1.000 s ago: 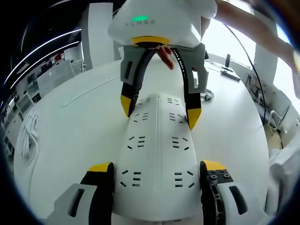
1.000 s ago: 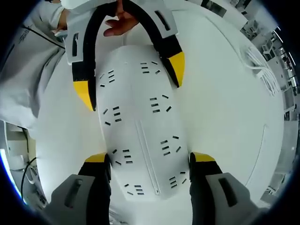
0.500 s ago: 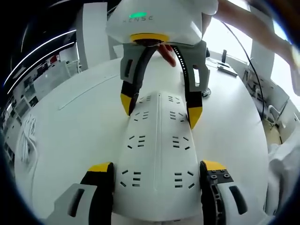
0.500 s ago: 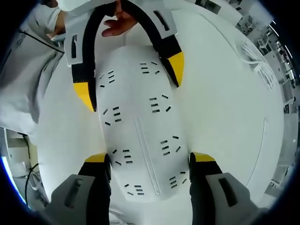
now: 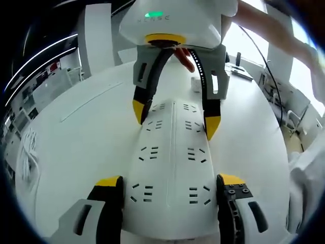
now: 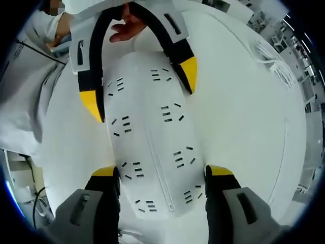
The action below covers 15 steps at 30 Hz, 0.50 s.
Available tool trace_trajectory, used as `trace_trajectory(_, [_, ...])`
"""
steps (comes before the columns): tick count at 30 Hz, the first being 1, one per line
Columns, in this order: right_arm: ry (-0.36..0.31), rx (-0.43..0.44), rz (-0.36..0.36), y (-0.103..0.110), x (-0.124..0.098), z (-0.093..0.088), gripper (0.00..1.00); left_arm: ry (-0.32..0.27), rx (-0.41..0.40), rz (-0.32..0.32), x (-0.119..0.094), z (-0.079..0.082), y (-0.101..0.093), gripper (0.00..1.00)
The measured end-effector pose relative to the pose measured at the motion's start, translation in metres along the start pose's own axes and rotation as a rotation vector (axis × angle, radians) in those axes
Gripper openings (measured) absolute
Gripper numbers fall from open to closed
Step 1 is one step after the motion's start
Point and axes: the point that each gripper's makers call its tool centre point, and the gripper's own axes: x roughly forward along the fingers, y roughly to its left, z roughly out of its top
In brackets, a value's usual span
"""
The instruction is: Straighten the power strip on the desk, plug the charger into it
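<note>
Reading what I can off the right gripper (image 5: 172, 119) body in the left gripper view: green-lit letters, maybe "XENSE", too blurry tbh. Power strip (image 5: 171, 173) is white, lies flat mid-worktop (image 5: 86, 137), no legible print on it. Both grippers straddle it, one per end, jaws set wide along its long sides w/ yellow tips right against the edges; left gripper (image 6: 139, 89) sits at the far end in the right gripper view. Vs 1 s ago: grip unchanged, bg shifted slightly. White cable bundle (image 6: 277, 63) lies near the worktop edge.
</note>
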Motion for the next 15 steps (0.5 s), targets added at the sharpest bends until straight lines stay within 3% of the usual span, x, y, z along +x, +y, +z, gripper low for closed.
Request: trace_trajectory(15, [-0.024, 0.051, -0.014, 0.0042, -0.0009, -0.0005, 0.67, 0.007, 0.027, -0.025, 0.0004, 0.0000, -0.0014, 0.76])
